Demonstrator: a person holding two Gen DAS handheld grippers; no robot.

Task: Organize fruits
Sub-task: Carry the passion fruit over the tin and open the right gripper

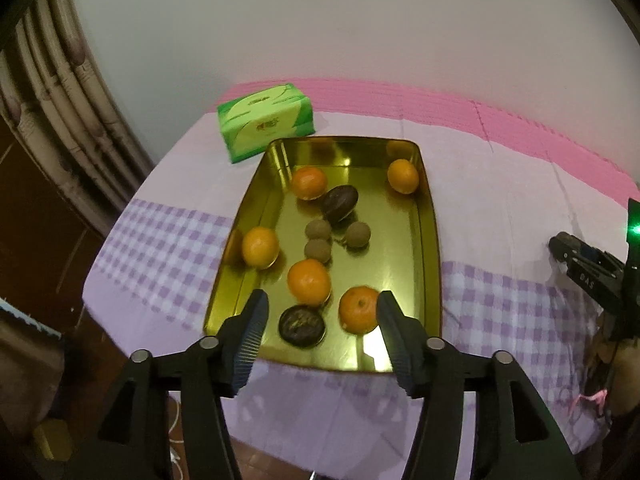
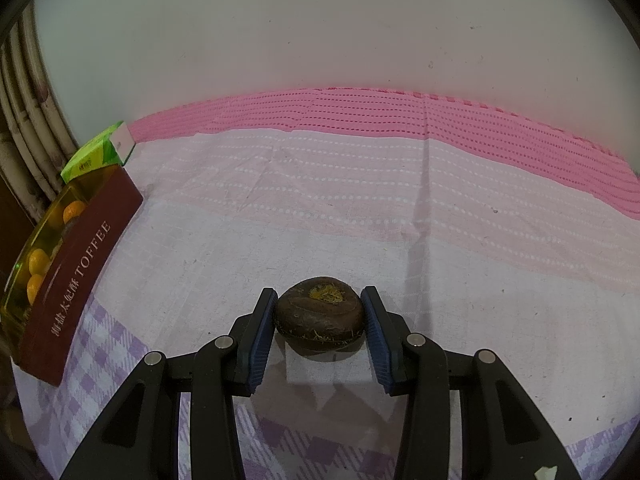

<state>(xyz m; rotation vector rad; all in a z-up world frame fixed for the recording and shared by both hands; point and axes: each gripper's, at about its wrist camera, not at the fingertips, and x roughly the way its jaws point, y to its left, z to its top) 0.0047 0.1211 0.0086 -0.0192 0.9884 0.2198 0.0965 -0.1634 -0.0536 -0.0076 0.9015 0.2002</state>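
A gold tin tray (image 1: 430, 240) on the cloth-covered table holds several oranges (image 1: 309, 282), three small brown round fruits (image 1: 318, 231) and two dark brown fruits (image 1: 301, 325). My left gripper (image 1: 322, 306) is open and empty above the tray's near end, its fingers either side of an orange (image 1: 359, 309) and a dark fruit. My right gripper (image 2: 320, 312) is shut on a dark brown fruit (image 2: 320, 320) with a yellow patch, low over the cloth to the right of the tray (image 2: 76, 256). The right gripper also shows in the left wrist view (image 1: 560, 246).
A green tissue box (image 1: 266, 122) stands behind the tray's far left corner. The tray's outer side is dark red and reads TOFFEE (image 2: 94, 248). A pink cloth strip (image 2: 400, 112) runs along the white wall. The table's left edge drops off beside a curtain (image 1: 60, 120).
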